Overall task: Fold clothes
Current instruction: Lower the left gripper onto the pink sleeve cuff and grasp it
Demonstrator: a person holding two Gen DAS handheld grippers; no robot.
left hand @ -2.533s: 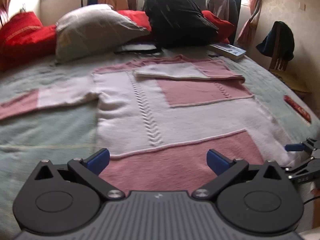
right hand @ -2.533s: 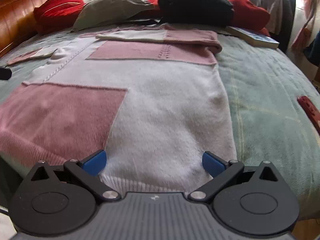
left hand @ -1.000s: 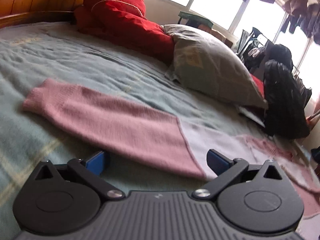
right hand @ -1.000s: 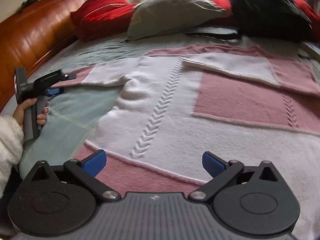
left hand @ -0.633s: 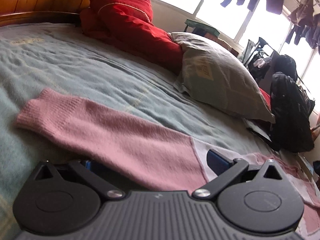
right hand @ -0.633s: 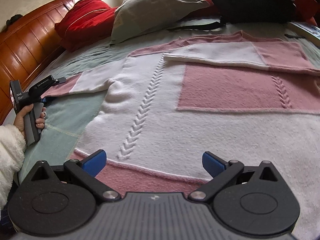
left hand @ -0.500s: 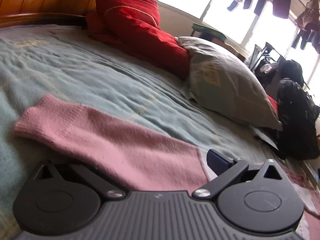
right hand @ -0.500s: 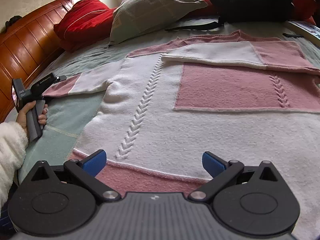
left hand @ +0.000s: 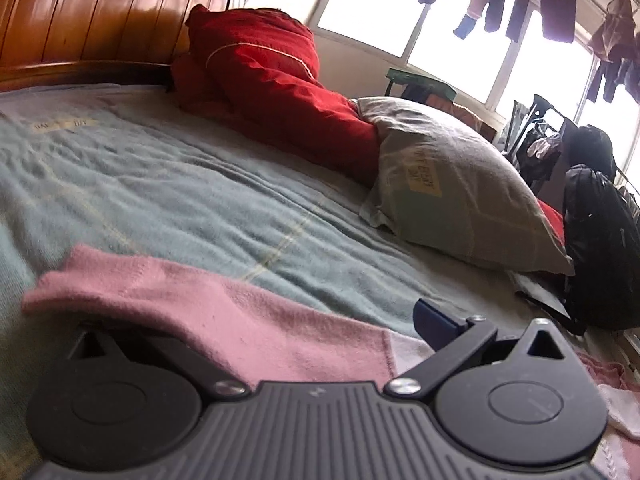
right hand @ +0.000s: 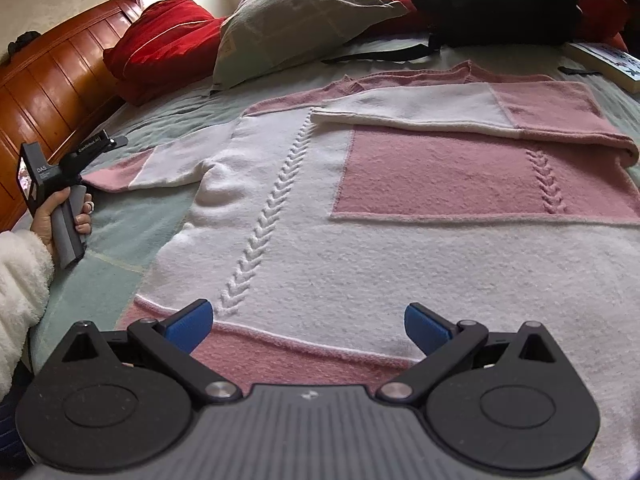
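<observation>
So the left gripper (left hand: 256, 332) has slid in under the sleeve (left hand: 224, 320) over the last second or so: a moment back its left blue finger was still peeking out beside the pink knit, and now the cuff end drapes right over it and hides it, with only the right finger (left hand: 434, 320) showing. Jaws look wide apart, nothing pinched yet, so I'd say the grab is set up but not made. From the right wrist view you can see the person's hand (right hand: 60, 212) holding that gripper at the pink end of the outstretched sleeve. The right gripper (right hand: 308, 326) is spread open too, hovering over the hem of the sweater (right hand: 360, 260) and holding nothing. The sweater lies flat on the bed, pink and white blocks, with the far sleeve (right hand: 460, 112) already folded across the chest, so my guess is this near sleeve is the next fold and we're maybe a third in. Surface is a soft pale green blanket (left hand: 180, 200), a bit rumpled, so the knit may drag. Room-wise: wooden headboard (left hand: 100, 20), red cushions (left hand: 260, 92), grey pillow (left hand: 448, 192), a black backpack (right hand: 492, 0), a book (right hand: 608, 60), and laundry hanging by the bright windows (left hand: 440, 20).
</observation>
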